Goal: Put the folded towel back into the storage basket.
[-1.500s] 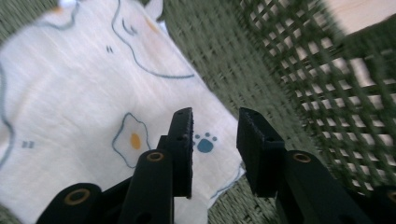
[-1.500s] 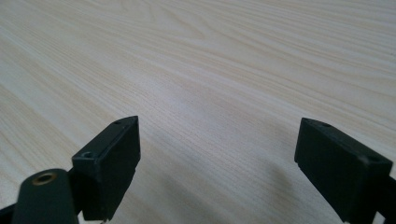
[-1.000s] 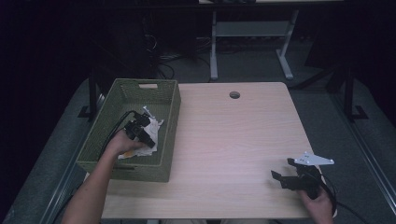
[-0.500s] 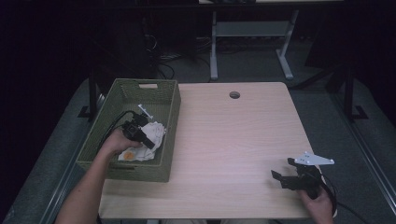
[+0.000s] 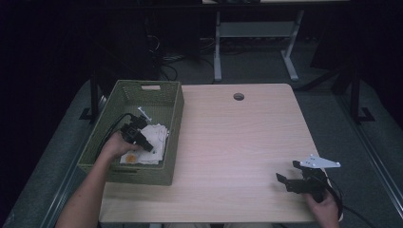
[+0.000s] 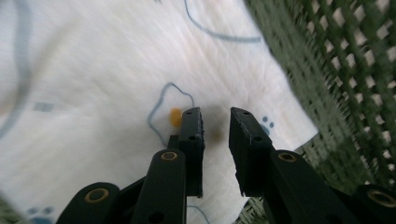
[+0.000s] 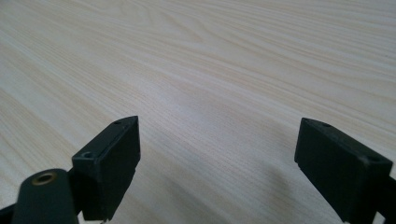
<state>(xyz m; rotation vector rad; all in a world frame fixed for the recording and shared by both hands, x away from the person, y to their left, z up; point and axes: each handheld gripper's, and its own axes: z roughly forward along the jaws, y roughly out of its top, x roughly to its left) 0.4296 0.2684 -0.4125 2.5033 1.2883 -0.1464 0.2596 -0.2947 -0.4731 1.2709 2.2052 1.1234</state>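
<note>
A white cloth [image 5: 157, 140] with blue outlines and an orange spot lies in the green woven basket [image 5: 175, 107] at the table's left. My left gripper [image 5: 147, 145] reaches down into the basket, just above the cloth [image 6: 93, 70]. In the left gripper view the left gripper [image 6: 215, 114] has a narrow gap between its jaws, which have just been opening, and nothing is pinched in that gap. My right gripper [image 5: 287, 172] rests near the table's front right corner. In the right gripper view the right gripper [image 7: 217, 135] stands wide open over bare wood.
The basket's wall [image 6: 345, 84] is close to the right of the left jaws. A round cable hole [image 5: 238, 96] sits near the table's far edge. Light wood tabletop [image 5: 237, 142] stretches between the basket and the right gripper. Desk legs and cables stand beyond the table.
The left hand has drawn a little toward the basket's near side. The cloth, bunched up by the gripper before, now lies flatter on the basket floor. The right gripper has kept still.
</note>
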